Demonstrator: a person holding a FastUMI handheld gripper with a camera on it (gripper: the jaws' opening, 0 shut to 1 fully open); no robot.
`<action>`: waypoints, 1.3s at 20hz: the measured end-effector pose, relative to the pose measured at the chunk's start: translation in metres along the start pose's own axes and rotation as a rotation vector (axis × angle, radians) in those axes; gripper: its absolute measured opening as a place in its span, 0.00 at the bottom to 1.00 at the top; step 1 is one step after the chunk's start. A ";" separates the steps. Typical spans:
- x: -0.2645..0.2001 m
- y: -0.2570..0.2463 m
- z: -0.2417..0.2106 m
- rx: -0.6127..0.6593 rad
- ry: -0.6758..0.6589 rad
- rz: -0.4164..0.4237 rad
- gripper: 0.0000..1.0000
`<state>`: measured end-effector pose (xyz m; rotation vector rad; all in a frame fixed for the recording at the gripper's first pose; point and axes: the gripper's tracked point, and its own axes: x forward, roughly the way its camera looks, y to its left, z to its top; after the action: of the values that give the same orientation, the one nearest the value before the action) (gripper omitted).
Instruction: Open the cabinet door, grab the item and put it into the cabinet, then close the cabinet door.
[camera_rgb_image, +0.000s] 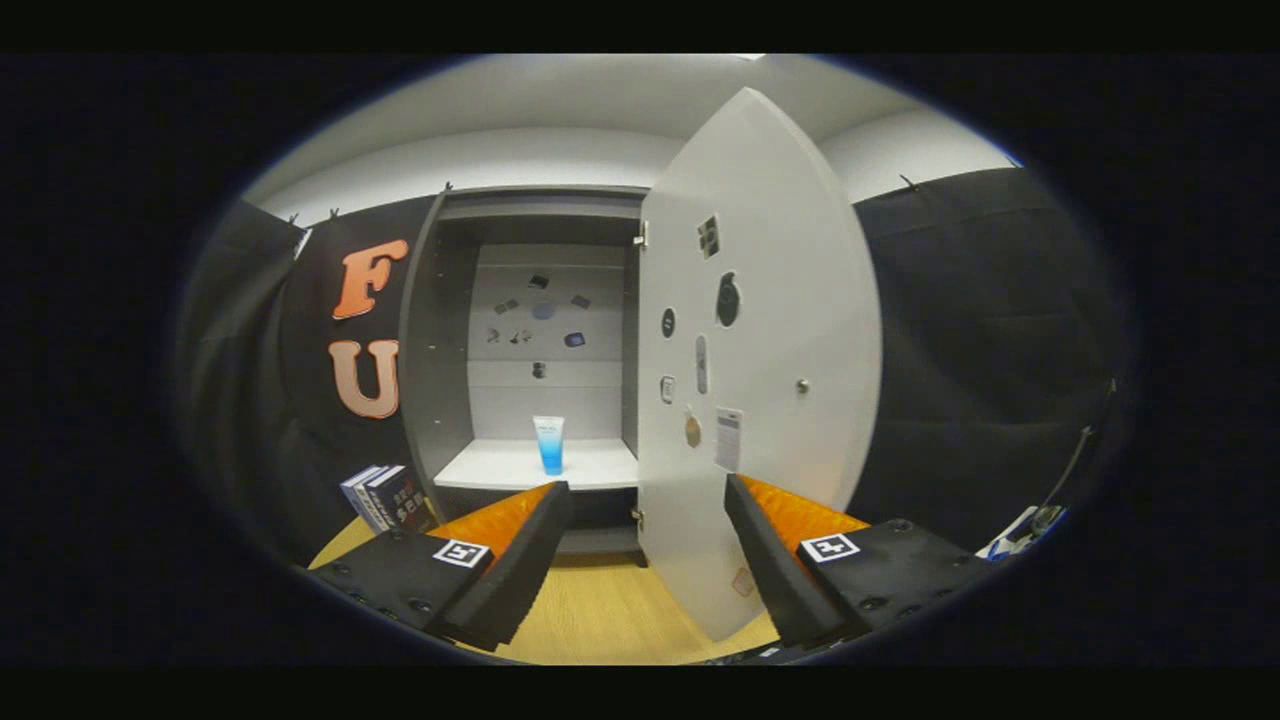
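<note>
books (385, 497) beside cabinet, on wooden table (600, 610) | black cloth wall (980, 340)

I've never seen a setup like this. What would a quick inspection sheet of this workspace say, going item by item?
Surface: light wooden tabletop, bare ahead of the fingers.
Job's things: grey cabinet with its white door swung open; blue-and-white tube standing upright on the white shelf inside.
Clutter: stack of dark books beside the cabinet; small stickers on the door and back panel.
Grippers: gripper open, holding nothing, fingers apart short of the cabinet.
Cables: thin cable by the black cloth, beyond the door.
Surroundings: black cloth wall, pale ceiling above.
</note>
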<state>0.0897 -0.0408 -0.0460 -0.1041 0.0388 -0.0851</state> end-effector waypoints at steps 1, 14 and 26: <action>-0.009 -0.007 -0.002 -0.002 0.000 -0.011 0.97; -0.043 -0.141 -0.030 -0.036 -0.004 -0.263 0.98; 0.037 -0.179 -0.107 0.029 0.138 -0.255 0.98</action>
<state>0.1074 -0.2326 -0.1345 -0.0734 0.1617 -0.3475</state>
